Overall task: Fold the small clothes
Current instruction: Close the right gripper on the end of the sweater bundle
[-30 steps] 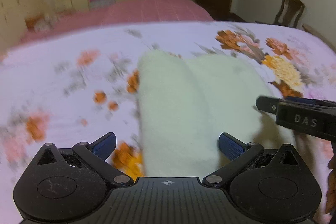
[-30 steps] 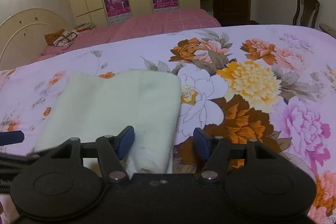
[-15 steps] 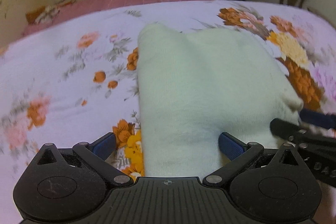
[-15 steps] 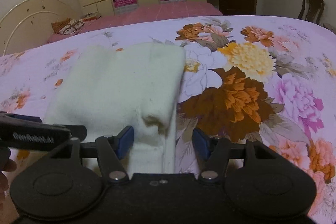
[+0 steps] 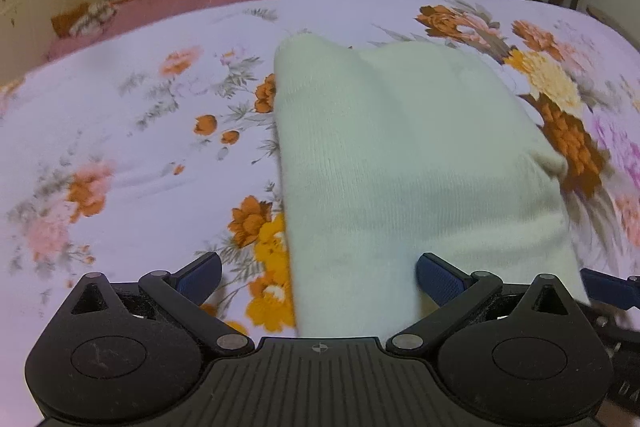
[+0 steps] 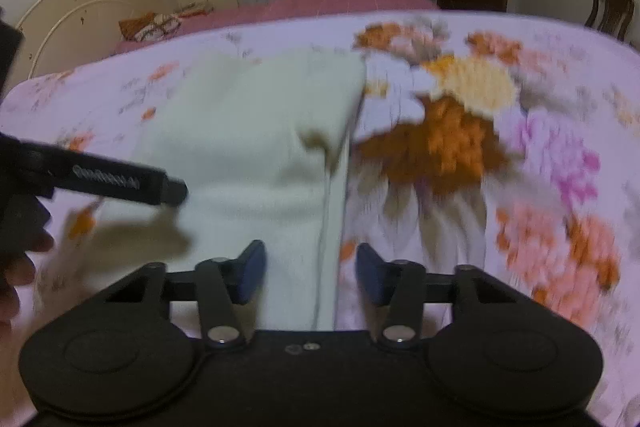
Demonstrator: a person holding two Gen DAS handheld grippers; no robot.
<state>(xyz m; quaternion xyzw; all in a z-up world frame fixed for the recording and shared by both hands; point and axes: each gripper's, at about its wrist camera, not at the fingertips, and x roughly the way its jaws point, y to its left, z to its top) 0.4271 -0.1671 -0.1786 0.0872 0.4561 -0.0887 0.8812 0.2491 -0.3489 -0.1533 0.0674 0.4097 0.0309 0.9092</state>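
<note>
The left gripper (image 5: 318, 279) stands with its blue-padded jaws wide apart, gripping nothing. The near left edge of the pale cream knitted garment (image 5: 400, 163), folded into a rough rectangle, runs in between them: the right pad sits on or just over the cloth, the left pad over bare sheet, apart from the fabric.

The right gripper (image 6: 310, 273) has just been closing its jaws; they stand partly open, not pressing on anything. The garment's near right edge (image 6: 296, 227) lies in the gap, with a thin layered fold line running down toward the camera; the left pad is over the cloth, the right pad over the sheet just beside it. This view is blurred, so whether either pad touches the fabric cannot be told.

The garment lies flat on the lilac bedsheet printed with orange, yellow and pink flowers (image 5: 120, 155), stretching away from both grippers. In the right wrist view the left gripper's black finger (image 6: 120, 183) reaches in over the garment's left side, with part of the person's hand (image 6: 16, 267) at the frame edge.
</note>
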